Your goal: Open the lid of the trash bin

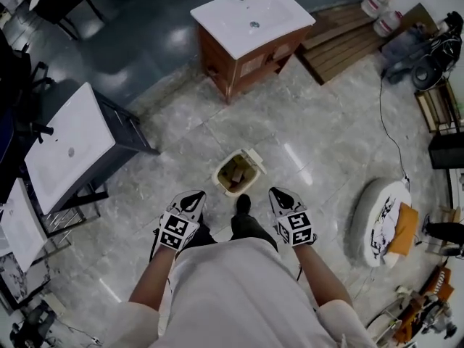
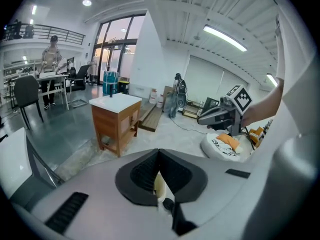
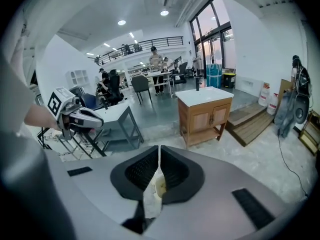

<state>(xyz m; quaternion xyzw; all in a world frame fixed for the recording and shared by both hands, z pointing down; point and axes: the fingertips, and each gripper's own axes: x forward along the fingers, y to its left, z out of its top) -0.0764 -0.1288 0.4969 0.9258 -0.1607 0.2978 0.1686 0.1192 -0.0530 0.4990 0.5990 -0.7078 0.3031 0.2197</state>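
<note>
A small cream trash bin (image 1: 236, 172) stands on the marble floor just ahead of the person's feet. Its lid (image 1: 254, 159) is tipped up at the far right side, and brown contents show inside. My left gripper (image 1: 194, 196) hangs near and to the left of the bin, well above it, with its jaws shut on nothing. My right gripper (image 1: 279, 193) hangs near and to the right, its jaws also together and empty. In the left gripper view the black pads (image 2: 145, 173) meet at the tips, with a sliver of the cream bin below. The right gripper view's pads (image 3: 144, 170) meet likewise.
A wooden vanity with a white basin (image 1: 250, 22) stands beyond the bin. A dark-framed basin (image 1: 67, 147) is at the left. A round white cushion (image 1: 378, 223) lies at the right, with a black cable (image 1: 388, 125) running to it. Wooden boards (image 1: 341, 42) lie far right.
</note>
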